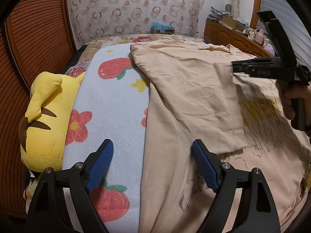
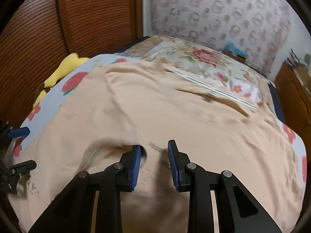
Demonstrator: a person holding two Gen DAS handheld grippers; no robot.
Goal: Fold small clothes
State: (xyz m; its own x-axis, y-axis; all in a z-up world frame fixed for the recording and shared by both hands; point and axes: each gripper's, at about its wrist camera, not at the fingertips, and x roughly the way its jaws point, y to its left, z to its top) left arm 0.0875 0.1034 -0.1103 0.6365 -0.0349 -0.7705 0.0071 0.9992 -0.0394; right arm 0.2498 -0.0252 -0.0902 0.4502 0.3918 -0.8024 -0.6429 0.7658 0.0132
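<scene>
Nearest the lens, your left gripper stood wide, nothing between its blue pads, hanging over the edge of the peach T-shirt. That shirt lay spread on a pale blue fruit-and-flower blanket covering the bed, one sleeve folded across its printed front. Your right gripper was narrowed but empty, just above the shirt's middle. A yellow plush toy lay against the slatted wooden doors. Beyond stood a ring-patterned curtain and a cluttered wooden dresser.

The yellow print on the peach shirt is too blurred to read.
</scene>
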